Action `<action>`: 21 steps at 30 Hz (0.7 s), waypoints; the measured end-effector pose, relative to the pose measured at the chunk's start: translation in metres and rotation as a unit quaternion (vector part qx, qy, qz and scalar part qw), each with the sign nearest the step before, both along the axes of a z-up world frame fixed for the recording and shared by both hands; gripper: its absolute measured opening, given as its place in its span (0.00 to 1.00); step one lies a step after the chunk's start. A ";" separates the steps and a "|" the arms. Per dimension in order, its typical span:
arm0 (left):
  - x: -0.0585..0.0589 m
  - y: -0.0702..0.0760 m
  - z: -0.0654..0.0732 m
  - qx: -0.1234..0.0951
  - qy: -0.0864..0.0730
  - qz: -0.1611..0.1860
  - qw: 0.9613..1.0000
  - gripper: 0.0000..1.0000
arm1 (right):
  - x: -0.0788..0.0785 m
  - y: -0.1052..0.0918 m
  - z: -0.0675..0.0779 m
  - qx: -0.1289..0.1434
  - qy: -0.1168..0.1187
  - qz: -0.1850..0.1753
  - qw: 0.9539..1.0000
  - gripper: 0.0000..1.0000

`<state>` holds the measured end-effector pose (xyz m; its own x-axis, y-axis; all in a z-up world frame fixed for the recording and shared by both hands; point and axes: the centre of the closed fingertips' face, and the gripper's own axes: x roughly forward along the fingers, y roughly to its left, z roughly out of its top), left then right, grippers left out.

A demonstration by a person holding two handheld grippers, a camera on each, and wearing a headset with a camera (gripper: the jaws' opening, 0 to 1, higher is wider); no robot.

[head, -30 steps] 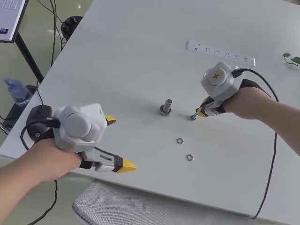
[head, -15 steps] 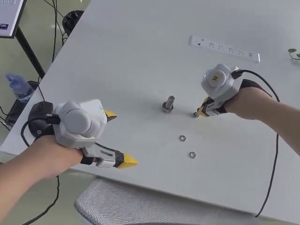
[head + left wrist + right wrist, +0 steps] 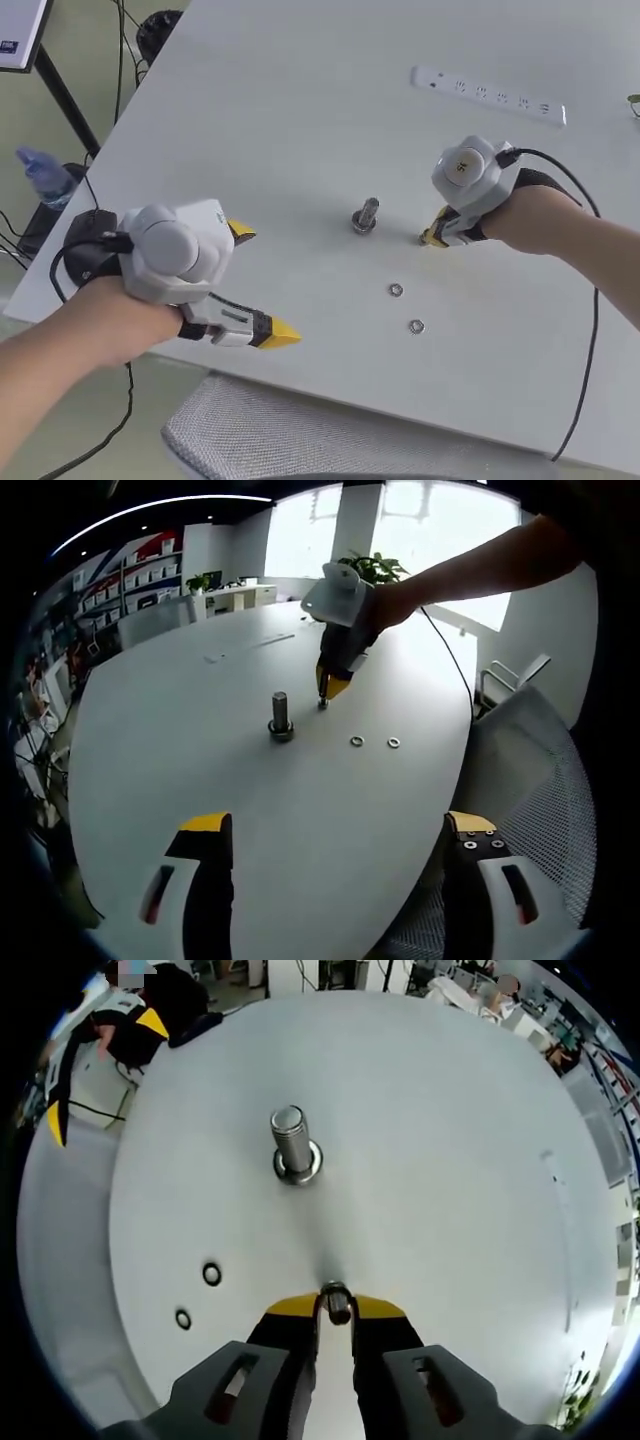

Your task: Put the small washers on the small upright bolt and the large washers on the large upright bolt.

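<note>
Pinching with the right gripper point(image 3: 432, 238), tips lowered to the white table point(image 3: 280, 120) and jaws pressed nearly together on the small upright bolt point(image 3: 336, 1300). Holding nothing with the left gripper point(image 3: 338, 825): jaws spread wide, hovering over the near edge of the table, well apart from both bolts. Farther back on the table, a white power strip point(image 3: 490, 97), no part of the job. Near the middle of the table, the large upright bolt point(image 3: 366, 217), standing straight, just beside the right gripper's tips but not touching them. At its foot, a wider metal ring, maybe the bolt's own head, maybe a washer already dropped on; cannot say which. As for the small upright bolt, half hidden between the yellow tips in the right gripper view, so impossible to tell about any washer on it or in the pinch beside it. Lying flat and loose on the table, nearer to the person than the bolts, a first loose washer point(image 3: 396, 290) and a second loose washer point(image 3: 416, 326), near each other but apart, both looking small, though the size is hard to read here. Judging from this, at best partly done: seemingly busy with a step at the small bolt, and at least these two washers left to pick up and thread, each on the bolt of matching size.
</note>
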<state>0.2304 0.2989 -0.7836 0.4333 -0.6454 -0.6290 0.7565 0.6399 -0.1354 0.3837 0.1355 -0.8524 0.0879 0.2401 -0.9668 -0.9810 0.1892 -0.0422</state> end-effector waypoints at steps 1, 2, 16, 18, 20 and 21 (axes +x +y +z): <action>0.000 0.000 0.000 0.001 -0.001 -0.001 1.000 0.87 | 0.000 0.000 0.000 0.000 0.001 -0.001 1.000 0.12; 0.000 0.000 0.000 0.001 0.000 -0.002 1.000 0.87 | -0.001 0.000 -0.001 0.000 0.002 -0.003 1.000 0.12; -0.004 0.005 -0.006 0.011 0.010 -0.008 1.000 0.85 | -0.001 0.000 -0.007 0.004 0.004 -0.004 1.000 0.12; -0.004 0.005 -0.008 0.012 0.011 -0.010 1.000 0.85 | -0.001 0.000 -0.007 0.005 0.004 -0.004 1.000 0.12; -0.003 0.006 -0.007 0.010 0.011 -0.009 1.000 0.85 | -0.001 0.001 -0.007 0.005 0.004 -0.002 1.000 0.13; -0.003 0.006 -0.007 0.009 0.010 -0.009 1.000 0.85 | -0.001 0.001 -0.008 0.005 0.003 -0.002 1.000 0.13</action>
